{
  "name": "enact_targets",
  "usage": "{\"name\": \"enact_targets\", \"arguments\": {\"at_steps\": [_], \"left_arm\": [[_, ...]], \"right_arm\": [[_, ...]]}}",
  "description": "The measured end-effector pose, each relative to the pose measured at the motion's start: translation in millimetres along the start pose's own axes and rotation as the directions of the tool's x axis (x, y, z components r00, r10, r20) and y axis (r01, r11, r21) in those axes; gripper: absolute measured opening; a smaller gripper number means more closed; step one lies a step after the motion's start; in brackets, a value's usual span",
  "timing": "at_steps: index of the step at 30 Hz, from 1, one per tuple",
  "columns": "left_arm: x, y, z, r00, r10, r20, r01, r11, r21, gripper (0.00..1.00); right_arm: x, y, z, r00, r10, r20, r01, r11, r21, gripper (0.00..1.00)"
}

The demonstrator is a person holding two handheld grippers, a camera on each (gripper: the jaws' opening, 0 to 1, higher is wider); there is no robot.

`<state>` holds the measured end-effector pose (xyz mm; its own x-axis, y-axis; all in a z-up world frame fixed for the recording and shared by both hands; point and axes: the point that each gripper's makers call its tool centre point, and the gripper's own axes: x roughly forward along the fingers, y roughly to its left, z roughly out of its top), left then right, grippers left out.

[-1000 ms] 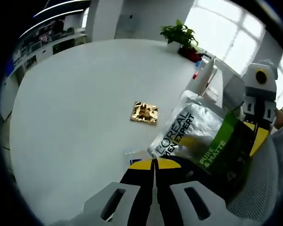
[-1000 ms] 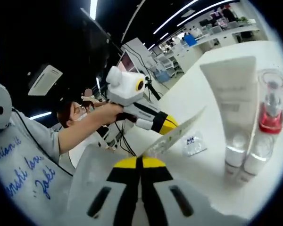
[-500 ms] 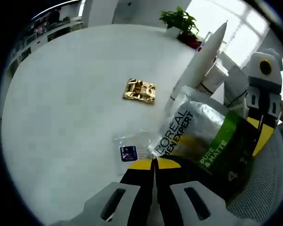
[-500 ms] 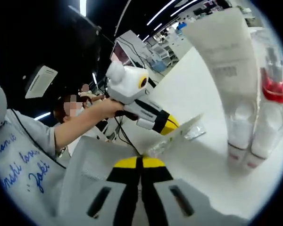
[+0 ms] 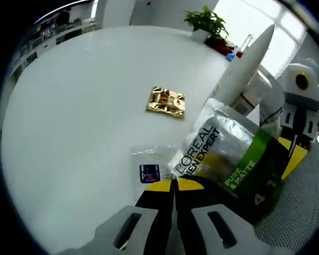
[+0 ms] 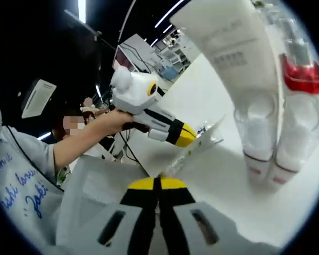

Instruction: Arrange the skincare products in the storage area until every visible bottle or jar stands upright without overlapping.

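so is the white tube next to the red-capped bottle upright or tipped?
Upright. In the right gripper view the white tube stands cap-down on the table, its flat crimped end pointing up, beside the red-capped bottle.

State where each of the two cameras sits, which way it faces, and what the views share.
Left gripper view: rides the left gripper, facing across the white table past the silver sachet its shut jaws pinch; the right gripper enters at right.
Right gripper view: rides the right gripper, facing the white tube and red-collared bottle; the person's hand holds the left gripper.
Shared: sachet, table, tube.
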<state>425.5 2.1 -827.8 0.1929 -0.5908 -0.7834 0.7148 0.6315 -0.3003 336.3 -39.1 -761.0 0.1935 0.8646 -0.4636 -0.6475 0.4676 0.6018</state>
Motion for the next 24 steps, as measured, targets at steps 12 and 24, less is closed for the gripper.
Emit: {"name": "enact_targets", "arguments": {"at_steps": [12,24], "left_arm": [[4.3,17.7,15.1,1.0,0.014,0.018,-0.014,1.0,-0.018,0.0],[6.7,28.0,24.5,0.999,0.029,0.023,-0.029,0.999,-0.021,0.0]], "right_arm": [[7.2,-20.0,-2.3,0.993,-0.094,-0.071,0.085,0.99,-0.116,0.02],[6.2,-41.2,-23.9,0.966,-0.196,-0.168,0.157,0.963,-0.221,0.1]]}}
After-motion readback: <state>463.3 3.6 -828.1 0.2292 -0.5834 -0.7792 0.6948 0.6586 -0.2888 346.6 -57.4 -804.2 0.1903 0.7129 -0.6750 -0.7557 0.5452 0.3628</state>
